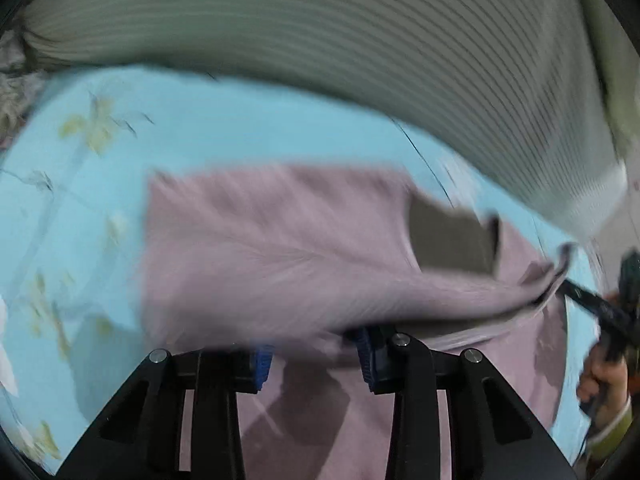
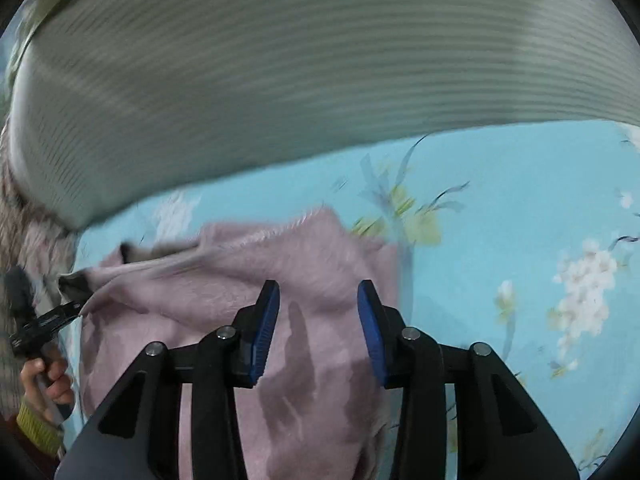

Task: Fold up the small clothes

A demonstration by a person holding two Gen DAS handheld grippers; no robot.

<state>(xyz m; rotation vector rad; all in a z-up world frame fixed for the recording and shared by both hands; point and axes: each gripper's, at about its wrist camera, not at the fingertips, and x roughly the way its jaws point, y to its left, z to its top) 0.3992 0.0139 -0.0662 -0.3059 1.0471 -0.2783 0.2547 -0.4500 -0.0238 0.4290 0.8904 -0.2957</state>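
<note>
Here, your grippers (image 2: 318,320) hang apart, released, over the garment (image 2: 224,280).
Striped bedding (image 2: 320,80) crowds twelve o'clock; floral sheet (image 2: 520,220) around.

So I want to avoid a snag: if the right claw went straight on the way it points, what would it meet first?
Probably the pink garment directly beneath the open right claw, lying on the blue floral sheet; depth is unclear.
</note>
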